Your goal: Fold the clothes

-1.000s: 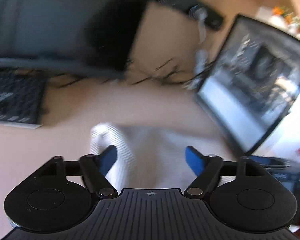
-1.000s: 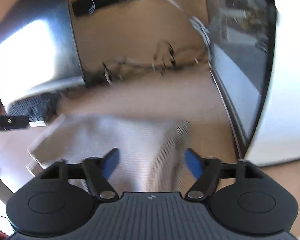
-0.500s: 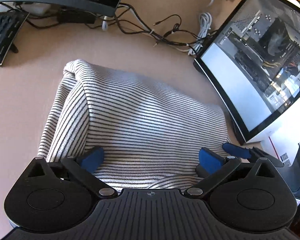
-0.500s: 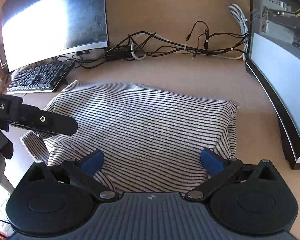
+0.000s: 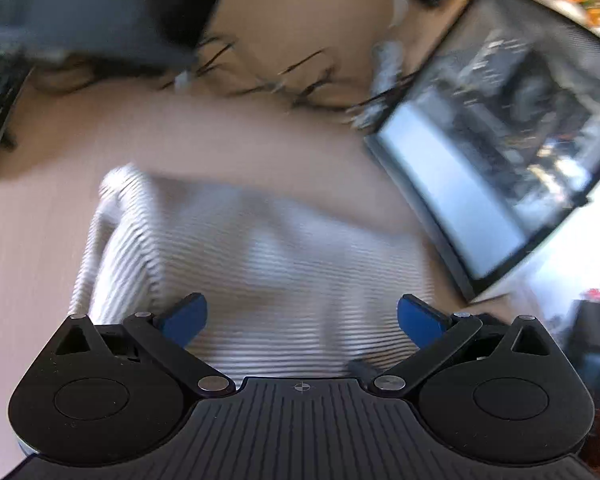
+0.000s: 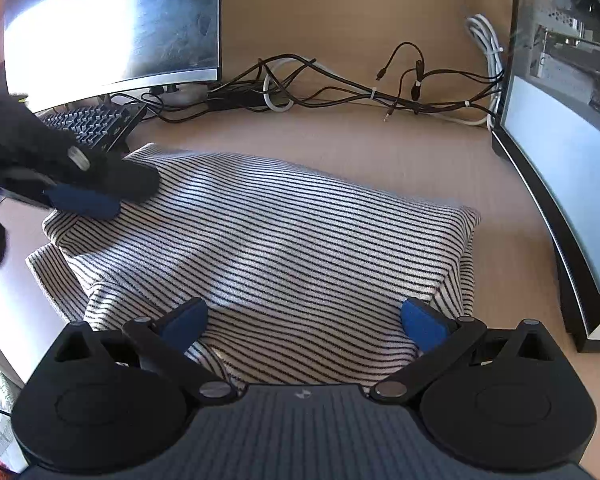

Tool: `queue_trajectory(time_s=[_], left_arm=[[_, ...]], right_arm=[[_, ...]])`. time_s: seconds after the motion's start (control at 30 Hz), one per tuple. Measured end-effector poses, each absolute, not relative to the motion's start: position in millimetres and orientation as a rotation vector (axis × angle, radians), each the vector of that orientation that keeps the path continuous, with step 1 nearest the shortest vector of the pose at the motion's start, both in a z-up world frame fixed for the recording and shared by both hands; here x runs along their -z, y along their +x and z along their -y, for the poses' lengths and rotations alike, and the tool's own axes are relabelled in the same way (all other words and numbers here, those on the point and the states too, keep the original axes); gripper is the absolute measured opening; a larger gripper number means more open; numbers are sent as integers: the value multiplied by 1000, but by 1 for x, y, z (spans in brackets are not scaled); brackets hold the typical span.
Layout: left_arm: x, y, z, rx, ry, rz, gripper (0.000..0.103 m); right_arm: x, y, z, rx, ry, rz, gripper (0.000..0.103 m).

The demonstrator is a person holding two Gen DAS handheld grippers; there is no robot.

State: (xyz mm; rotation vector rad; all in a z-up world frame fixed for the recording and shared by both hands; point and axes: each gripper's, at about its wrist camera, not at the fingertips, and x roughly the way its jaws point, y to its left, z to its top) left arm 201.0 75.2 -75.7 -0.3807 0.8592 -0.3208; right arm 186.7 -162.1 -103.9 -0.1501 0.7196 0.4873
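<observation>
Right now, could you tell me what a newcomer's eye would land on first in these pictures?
First, the striped garment, folded into a thick pad in the middle of the wooden desk. Next, the open right gripper over its near edge, and the left gripper at its far left corner. Behind lie tangled cables, between a monitor and a glass-sided computer case.

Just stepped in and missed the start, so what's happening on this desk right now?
A person with a handheld gripper in each hand is folding a striped garment on a wooden desk, between a monitor and a computer case. The garment already lies as a compact folded bundle. Both grippers are open and hold nothing: the right gripper hovers over the near edge, while the left gripper is above the bundle, its view blurred. A keyboard and cables sit behind.
</observation>
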Motion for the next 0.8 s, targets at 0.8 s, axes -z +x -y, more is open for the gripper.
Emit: queue_trajectory(time_s=[0.8], left_arm=[[91, 287, -86, 434, -272, -845, 103]], right_arm=[[95, 260, 168, -397, -173, -755, 96]])
